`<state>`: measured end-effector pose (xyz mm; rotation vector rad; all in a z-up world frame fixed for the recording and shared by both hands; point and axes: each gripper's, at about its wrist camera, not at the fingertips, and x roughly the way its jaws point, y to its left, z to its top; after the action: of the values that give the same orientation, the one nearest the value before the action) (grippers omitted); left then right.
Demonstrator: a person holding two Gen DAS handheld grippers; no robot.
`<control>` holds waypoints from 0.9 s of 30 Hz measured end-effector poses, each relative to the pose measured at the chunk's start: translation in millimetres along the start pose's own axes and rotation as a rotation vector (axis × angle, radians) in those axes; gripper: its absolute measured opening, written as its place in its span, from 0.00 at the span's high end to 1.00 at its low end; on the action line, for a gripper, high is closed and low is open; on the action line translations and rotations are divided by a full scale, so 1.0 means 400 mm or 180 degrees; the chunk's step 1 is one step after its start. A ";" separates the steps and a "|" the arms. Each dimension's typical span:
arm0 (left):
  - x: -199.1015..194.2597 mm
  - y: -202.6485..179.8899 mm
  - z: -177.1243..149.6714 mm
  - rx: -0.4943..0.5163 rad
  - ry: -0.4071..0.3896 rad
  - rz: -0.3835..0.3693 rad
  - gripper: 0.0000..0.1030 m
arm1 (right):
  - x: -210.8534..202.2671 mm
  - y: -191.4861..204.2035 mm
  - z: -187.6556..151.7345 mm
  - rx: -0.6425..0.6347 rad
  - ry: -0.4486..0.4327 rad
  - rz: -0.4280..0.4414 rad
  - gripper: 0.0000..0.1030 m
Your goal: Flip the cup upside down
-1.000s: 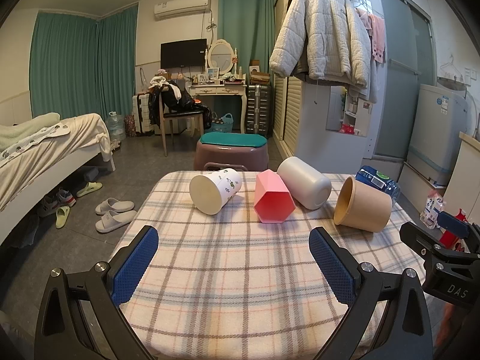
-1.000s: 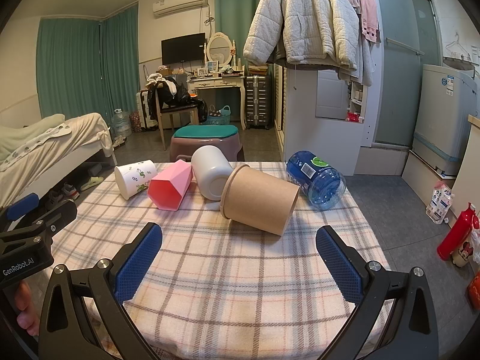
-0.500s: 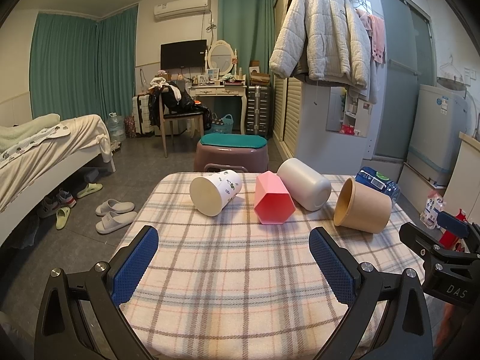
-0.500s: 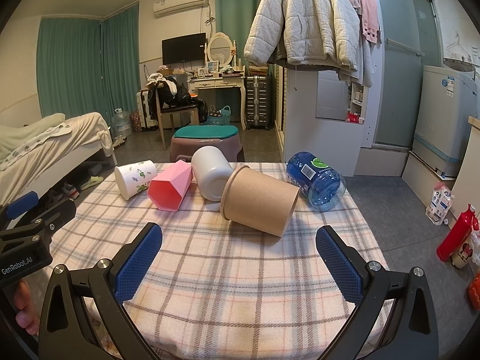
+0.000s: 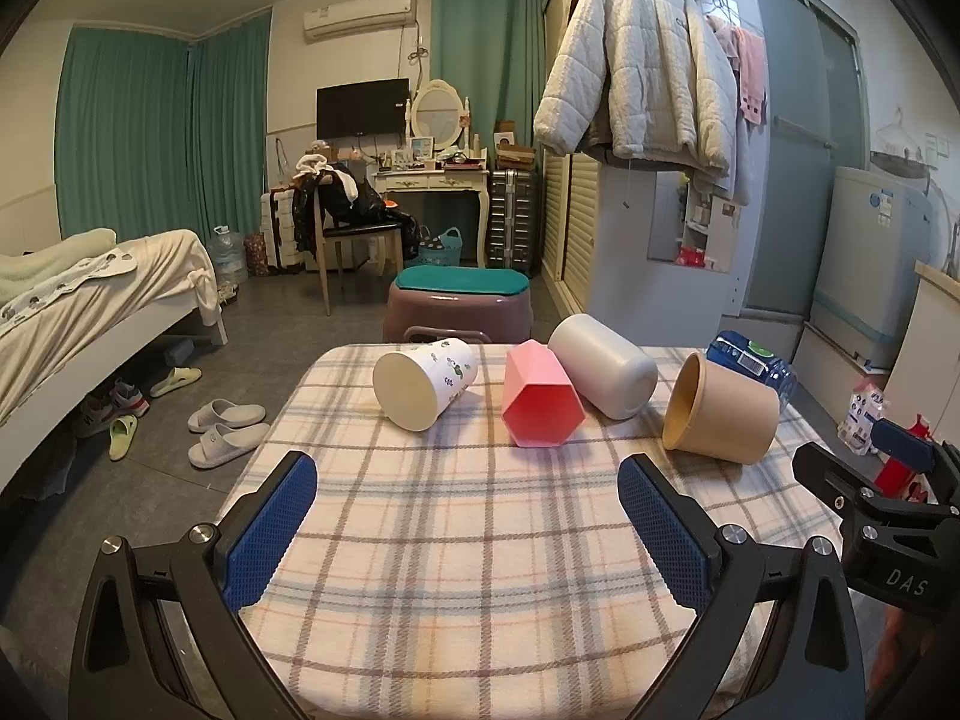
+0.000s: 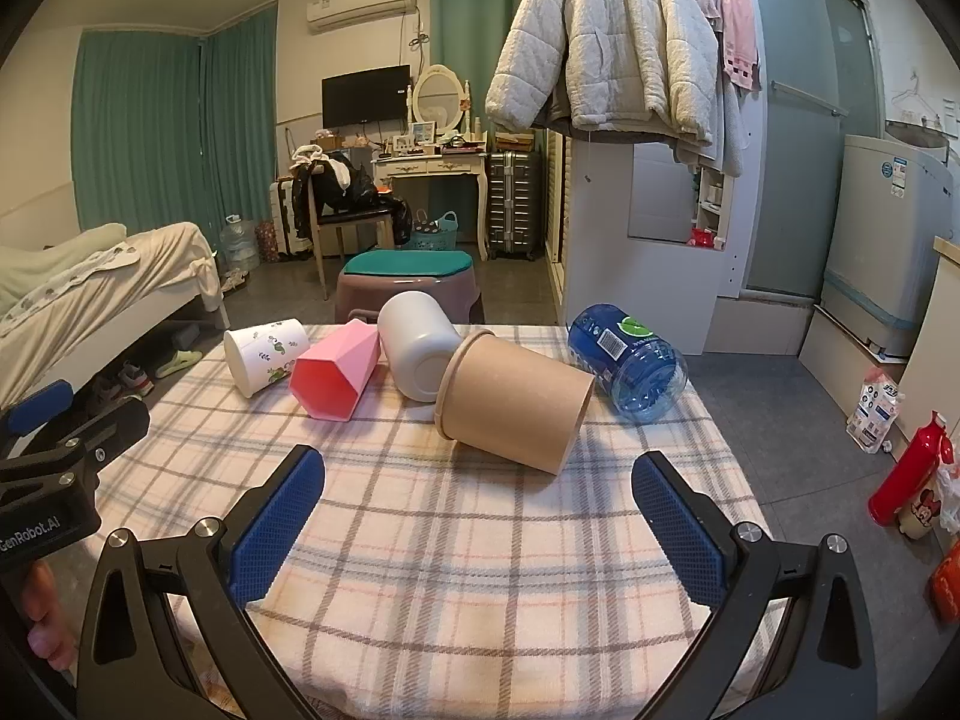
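Several cups lie on their sides in a row on the plaid table: a white printed cup, a pink hexagonal cup, a grey cup and a brown paper cup. The right wrist view shows the same white cup, pink cup, grey cup and brown cup. My left gripper is open and empty over the near table. My right gripper is open and empty, in front of the brown cup.
A blue water bottle lies on its side at the table's far right. A purple stool stands behind the table. A bed is at the left, slippers on the floor, a red bottle at the right.
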<state>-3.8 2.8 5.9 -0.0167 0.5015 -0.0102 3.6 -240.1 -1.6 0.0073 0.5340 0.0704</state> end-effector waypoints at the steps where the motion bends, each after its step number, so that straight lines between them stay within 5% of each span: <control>1: 0.000 0.000 0.000 -0.0002 0.0004 0.0007 0.00 | 0.008 0.002 -0.003 -0.0009 0.0003 0.0001 0.00; 14: 0.060 -0.041 -0.001 0.0010 0.0107 0.0036 0.00 | 0.062 -0.020 0.016 -0.0027 -0.0005 0.0021 0.00; 27: 0.315 -0.122 0.070 0.0109 0.0397 -0.0031 0.00 | 0.178 -0.090 0.014 0.0051 0.0154 -0.0062 0.00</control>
<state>120.0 -47.5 -29.4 0.0151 0.6258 -0.0295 70.0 -270.9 -33.8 0.0161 0.5828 0.0474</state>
